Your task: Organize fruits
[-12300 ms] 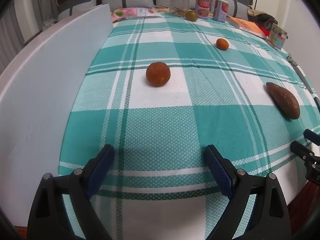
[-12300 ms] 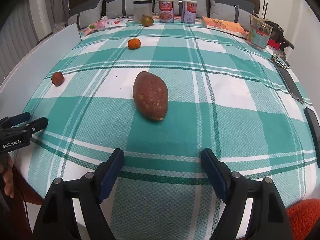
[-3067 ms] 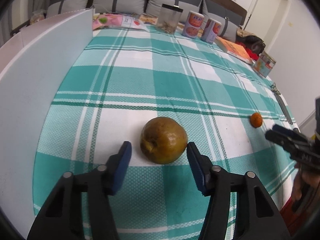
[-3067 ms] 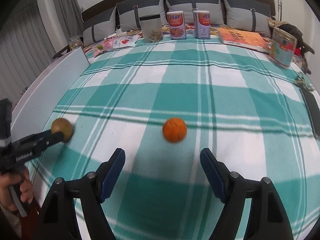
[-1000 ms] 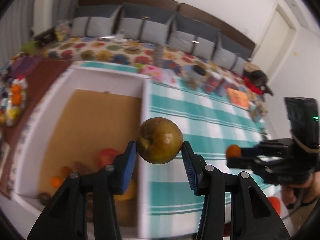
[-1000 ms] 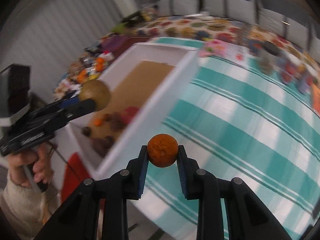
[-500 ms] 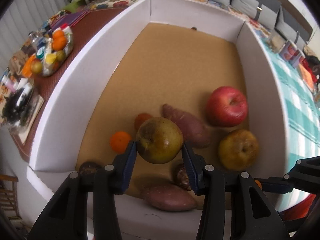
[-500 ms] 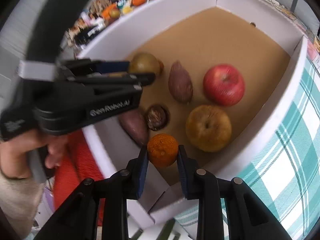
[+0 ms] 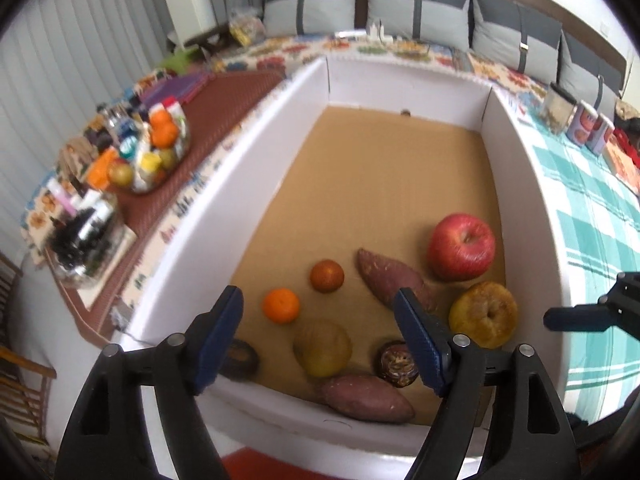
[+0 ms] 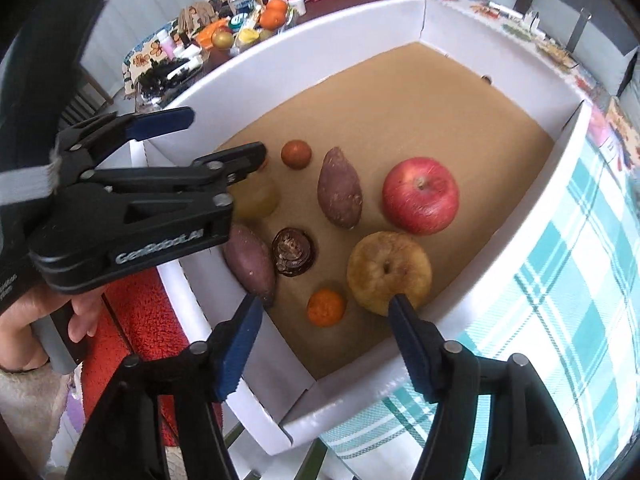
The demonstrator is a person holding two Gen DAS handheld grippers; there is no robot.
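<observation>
**Both grippers open above the fruit box**

The left gripper [image 9: 318, 332] hangs over the near end of the white cardboard box with a brown floor [image 9: 408, 92]. Its blue-padded jaws have just been opening and now stand apart with nothing pressed between them. Below the gap, the brownish-green pear [image 9: 322, 347] lies on the box floor, slightly blurred, clear of both pads.

The right gripper [image 10: 322, 334] is over the box's near corner. Its jaws have also just been opening and stand apart, and the small orange mandarin [image 10: 326, 307] sits on the floor beneath them, touching neither pad.

Around these two lie the other fruits:
- a large red apple [image 9: 461, 246] near the right wall
- a yellow-brown russet apple [image 9: 483, 314] just in front of it
- a reddish-purple sweet potato [image 9: 390, 280] near the middle
- a second sweet potato [image 9: 367, 398] against the near wall
- a dark wrinkled round fruit [image 9: 394, 364] between them
- a second small mandarin [image 9: 281, 305]
- a darker red-orange round fruit [image 9: 327, 275]

A teal and white checked tablecloth [image 9: 596, 216] covers the table to the box's right. In the right wrist view a hand [image 10: 52, 320] holds the left gripper's handle.
</observation>
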